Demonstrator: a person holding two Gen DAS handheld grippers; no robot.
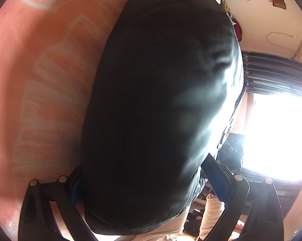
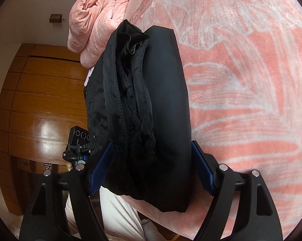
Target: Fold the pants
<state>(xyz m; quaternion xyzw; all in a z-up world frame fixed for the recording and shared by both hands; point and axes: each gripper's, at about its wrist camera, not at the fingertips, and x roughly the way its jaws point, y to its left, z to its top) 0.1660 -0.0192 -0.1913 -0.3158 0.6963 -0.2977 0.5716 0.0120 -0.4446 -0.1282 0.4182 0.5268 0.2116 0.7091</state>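
Black pants (image 2: 151, 104) lie folded into a thick bundle on a pink and white patterned bedspread (image 2: 241, 76). In the right wrist view the bundle sits between my right gripper's (image 2: 151, 160) blue pads (image 2: 202, 168), which stand wide around it; its layered seams and waistband face the camera. In the left wrist view the black fabric (image 1: 155, 100) fills the middle of the frame. My left gripper (image 1: 151, 178) has its blue pads (image 1: 219, 180) on either side of the bundle. Whether either gripper's pads press the cloth I cannot tell.
A rolled pink blanket (image 2: 98, 24) lies beyond the pants. Wooden wardrobe panels (image 2: 42, 104) and a camera rig (image 2: 78, 144) are at the left. A bright window (image 1: 275, 136) with a dark curtain is at the right. The person's light sleeve (image 1: 211, 217) shows below.
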